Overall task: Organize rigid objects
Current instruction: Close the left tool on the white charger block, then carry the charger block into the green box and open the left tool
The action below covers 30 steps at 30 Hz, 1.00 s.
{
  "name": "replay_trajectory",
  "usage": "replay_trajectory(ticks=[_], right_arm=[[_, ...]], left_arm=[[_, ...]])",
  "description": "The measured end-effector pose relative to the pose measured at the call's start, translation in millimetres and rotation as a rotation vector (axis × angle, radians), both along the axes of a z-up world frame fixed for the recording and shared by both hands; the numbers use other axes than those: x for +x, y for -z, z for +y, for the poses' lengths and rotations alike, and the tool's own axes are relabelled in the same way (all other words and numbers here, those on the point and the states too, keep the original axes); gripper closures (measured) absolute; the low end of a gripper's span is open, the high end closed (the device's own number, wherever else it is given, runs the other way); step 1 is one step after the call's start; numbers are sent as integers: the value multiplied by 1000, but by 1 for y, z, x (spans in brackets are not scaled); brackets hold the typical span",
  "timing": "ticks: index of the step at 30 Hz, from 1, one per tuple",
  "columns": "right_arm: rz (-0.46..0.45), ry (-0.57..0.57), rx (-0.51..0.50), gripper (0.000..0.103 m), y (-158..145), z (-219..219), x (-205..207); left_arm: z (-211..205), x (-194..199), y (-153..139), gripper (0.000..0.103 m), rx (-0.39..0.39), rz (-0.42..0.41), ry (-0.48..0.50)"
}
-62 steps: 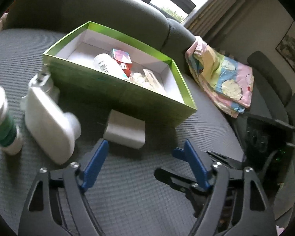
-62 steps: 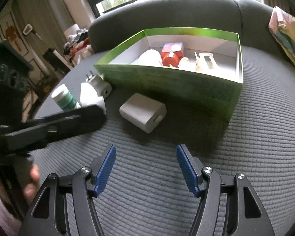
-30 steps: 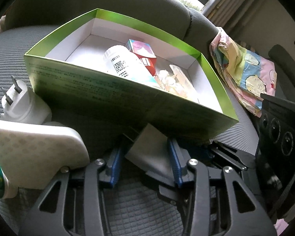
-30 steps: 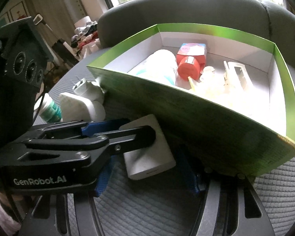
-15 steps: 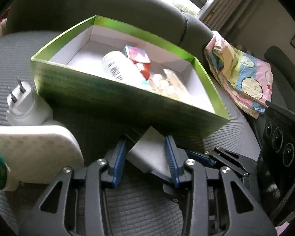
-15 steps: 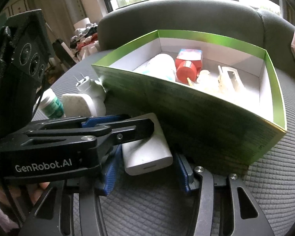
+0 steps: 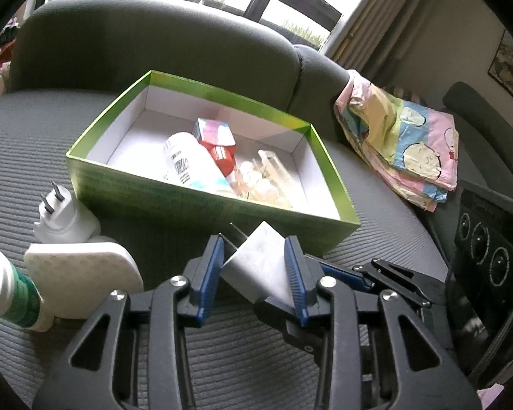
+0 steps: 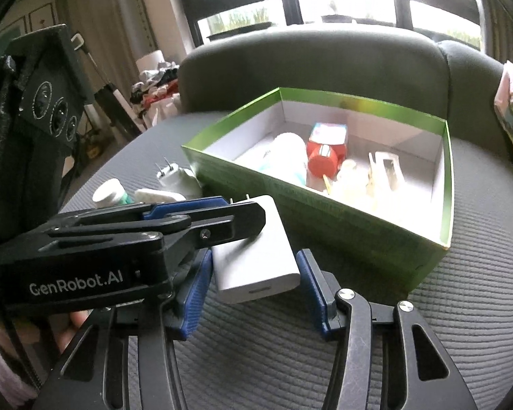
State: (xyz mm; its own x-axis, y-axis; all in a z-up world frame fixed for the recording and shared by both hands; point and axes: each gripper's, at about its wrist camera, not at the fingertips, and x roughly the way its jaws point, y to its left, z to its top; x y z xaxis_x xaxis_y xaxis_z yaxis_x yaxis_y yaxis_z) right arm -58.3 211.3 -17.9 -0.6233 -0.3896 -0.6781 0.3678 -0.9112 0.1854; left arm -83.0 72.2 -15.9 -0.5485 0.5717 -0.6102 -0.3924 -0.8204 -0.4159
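Observation:
My left gripper (image 7: 254, 263) is shut on a white charger block (image 7: 260, 266) and holds it tilted, prongs up, a little above the sofa seat, just in front of the green box (image 7: 174, 198). In the right wrist view the charger (image 8: 253, 256) sits between my right gripper's (image 8: 253, 294) fingers, which stand apart from it, open. The left gripper's fingers (image 8: 205, 218) cross over the charger's left side there. The green box (image 8: 342, 225) holds a white bottle (image 7: 188, 165), a red carton (image 7: 219, 143) and clear plastic pieces.
On the seat left of the box lie a white plug adapter (image 7: 65, 222), a white flat bottle (image 7: 82, 273) and a green-banded bottle (image 7: 7, 290). A folded patterned cloth (image 7: 407, 136) lies at the right. The sofa backrest (image 7: 154, 41) rises behind the box.
The left gripper closed on the charger and has lifted it off the seat, pulling back slightly from the box. The right gripper stays open around it.

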Motion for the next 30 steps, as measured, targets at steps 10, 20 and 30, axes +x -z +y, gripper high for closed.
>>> replay_trajectory(ticks=[10, 20, 30], right_arm=[[36, 10, -15, 50, -14, 2, 5], [94, 36, -39, 51, -36, 6, -1], [136, 78, -49, 51, -51, 26, -19]], left_arm=[[1, 3, -13, 70, 6, 31, -5], [9, -10, -36, 70, -6, 85, 13], [33, -35, -50, 70, -33, 132, 48]])
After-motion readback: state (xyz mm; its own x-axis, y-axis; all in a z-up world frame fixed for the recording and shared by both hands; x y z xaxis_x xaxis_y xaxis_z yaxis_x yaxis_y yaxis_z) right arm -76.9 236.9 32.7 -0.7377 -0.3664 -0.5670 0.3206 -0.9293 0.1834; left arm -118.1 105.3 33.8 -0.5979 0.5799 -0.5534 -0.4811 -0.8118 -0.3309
